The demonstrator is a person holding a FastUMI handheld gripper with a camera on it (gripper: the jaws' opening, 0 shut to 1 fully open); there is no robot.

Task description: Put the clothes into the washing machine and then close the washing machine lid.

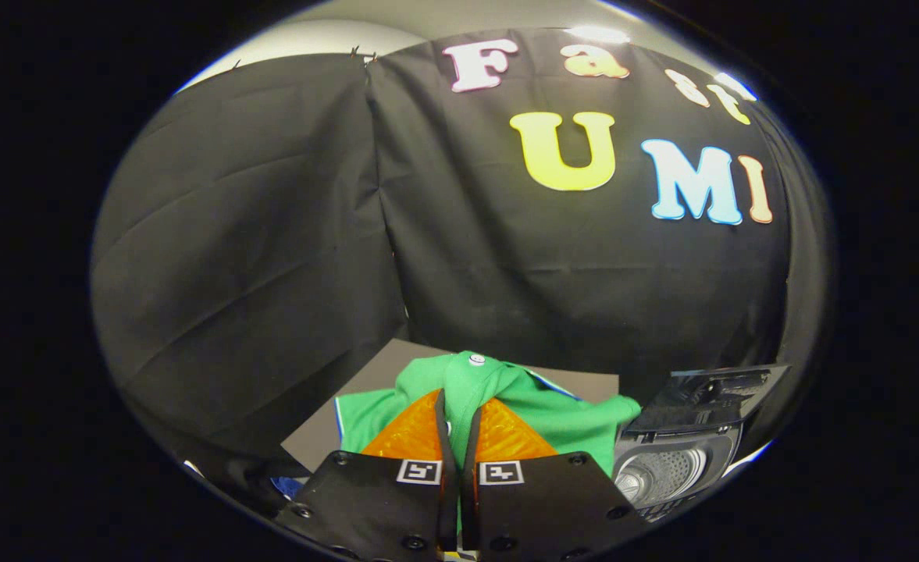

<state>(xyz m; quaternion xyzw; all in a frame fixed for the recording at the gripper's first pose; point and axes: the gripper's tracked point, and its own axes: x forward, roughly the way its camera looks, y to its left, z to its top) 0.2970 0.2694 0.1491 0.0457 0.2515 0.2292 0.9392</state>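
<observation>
Now | tongs (459,421) clamped tight on a fold of the green shirt (541,414), both fingers pressing it | shirt bunched between and ahead of them above the counter (576,384) | washing machine (674,460) beside, lid up, drum showing

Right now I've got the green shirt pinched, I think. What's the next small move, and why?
Probably carry it toward the washing machine, off to the right of the fingers. The gripper looks shut on a fold of the green shirt, which hangs bunched around the fingers above the grey board. The machine's lid stands raised and the drum looks open, so nothing seems to block the drop.
</observation>
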